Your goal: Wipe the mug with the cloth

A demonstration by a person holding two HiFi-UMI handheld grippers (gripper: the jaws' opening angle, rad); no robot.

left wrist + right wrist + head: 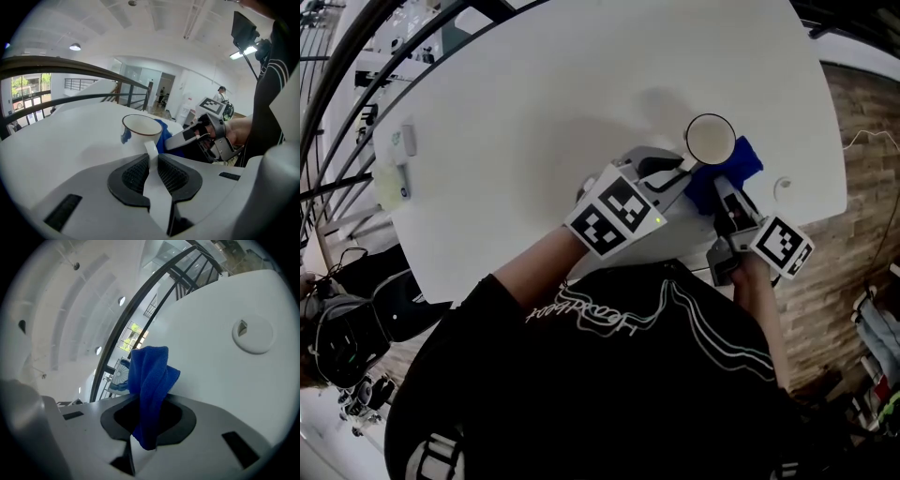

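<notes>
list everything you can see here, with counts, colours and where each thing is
mug: one, white with a dark rim, over the table's right part
cloth: one, blue, right beside the mug
round disc: one, white, on the table near its right edge
small items: two, pale white and green, at the table's left edge; too small to name
table: one, white, fills the middle
railing: one, dark, curved, beyond the table
left gripper: one, grey, closed on the mug's handle
right gripper: one, grey, closed on the cloth
black top: one, on the person, bottom of the head view
</notes>
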